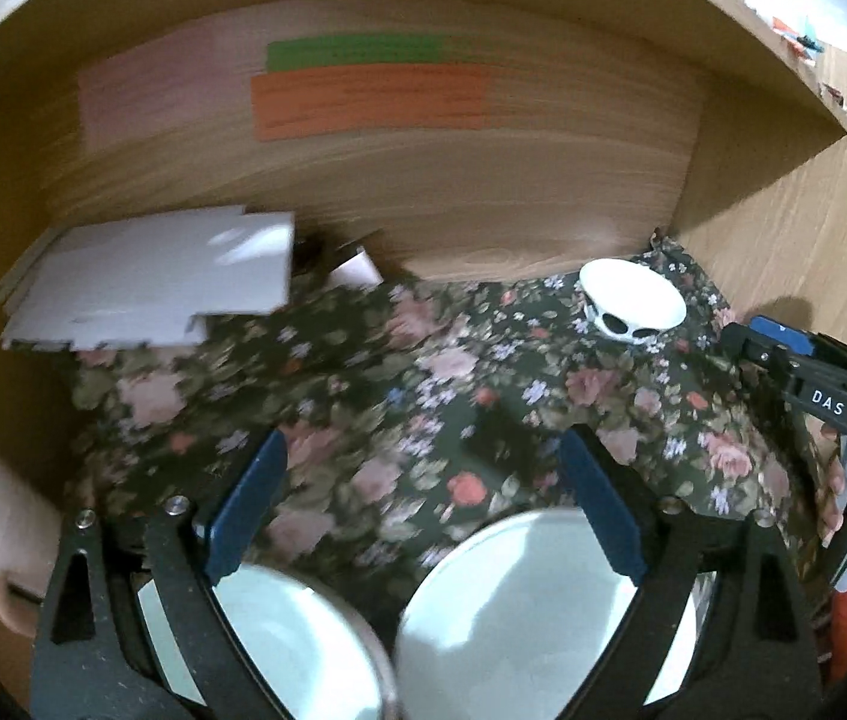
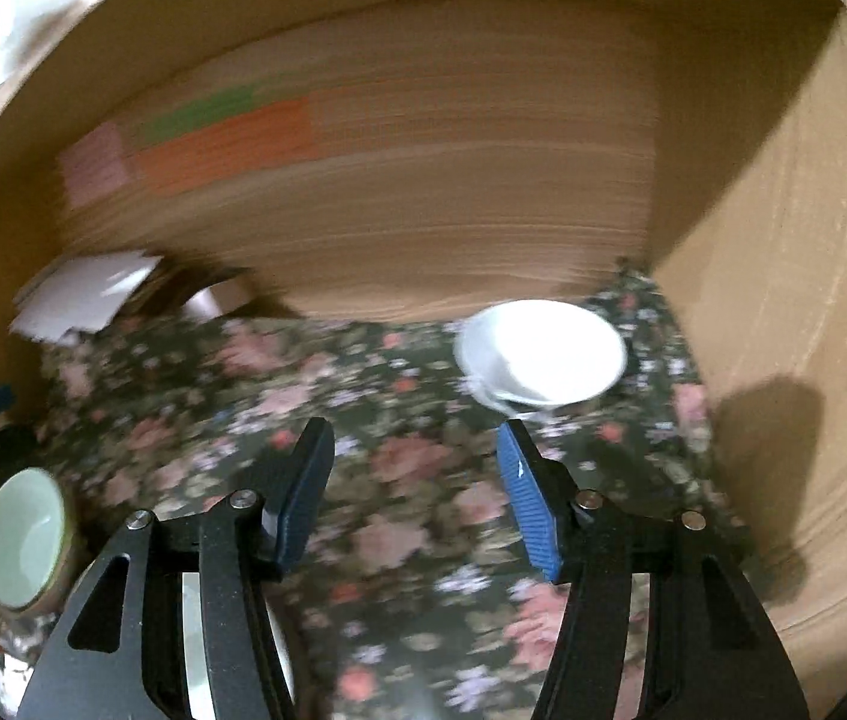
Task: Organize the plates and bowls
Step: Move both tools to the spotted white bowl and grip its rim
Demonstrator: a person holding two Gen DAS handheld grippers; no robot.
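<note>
Plates and bowls sit on a dark flowered cloth [image 1: 423, 396] inside a wooden cupboard [image 1: 483, 192]. Through our left gripper [image 1: 423, 498] we look down on two pale dishes side by side: a plate [image 1: 519, 618] under the right finger and a bowl [image 1: 279, 636] under the left one, its rim just beside the plate's. The left jaws stand wide apart, with only cloth between the blue pads; neither pad presses on a dish. Farther back, near the right-hand wall, a small white bowl [image 1: 633, 300] rests tilted on the cloth.

From our right gripper [image 2: 414, 498] the same white bowl [image 2: 543, 360] lies just ahead and a little right of the fingertips, clear of them. These jaws are parted about halfway and hold nothing. At the far left a pale green bowl [image 2: 24, 537] stands upright.

A white sheet of card [image 1: 147, 282] lies at the back left, and pink, green and orange strips are stuck on the back wall. Both views are smeared by blur.
</note>
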